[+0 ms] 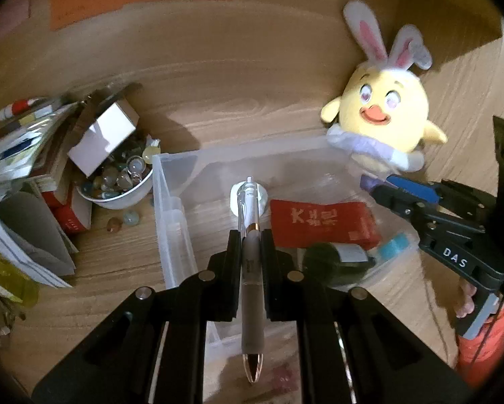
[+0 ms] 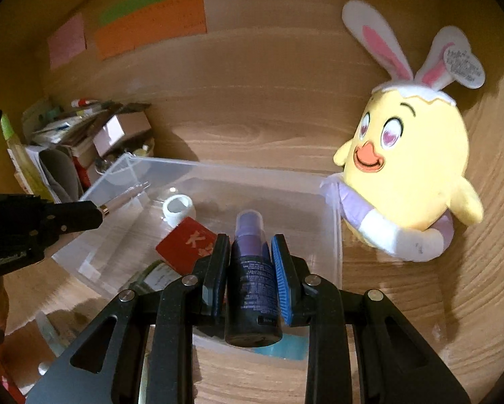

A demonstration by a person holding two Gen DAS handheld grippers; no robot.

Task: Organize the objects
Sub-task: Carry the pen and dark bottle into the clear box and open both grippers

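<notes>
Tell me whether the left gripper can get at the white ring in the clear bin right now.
Probably not yet: the left gripper is shut on a pen. The white ring lies uncovered in the open-topped bin, so the path looks free.

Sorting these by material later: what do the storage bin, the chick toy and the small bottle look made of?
Storage bin: clear, smooth plastic by the look, since the wood grain shows through its walls. Chick toy: soft plush fabric, fuzzy and matte. Bottle: dark, slightly glossy, probably plastic, though glass cannot be ruled out.
</notes>
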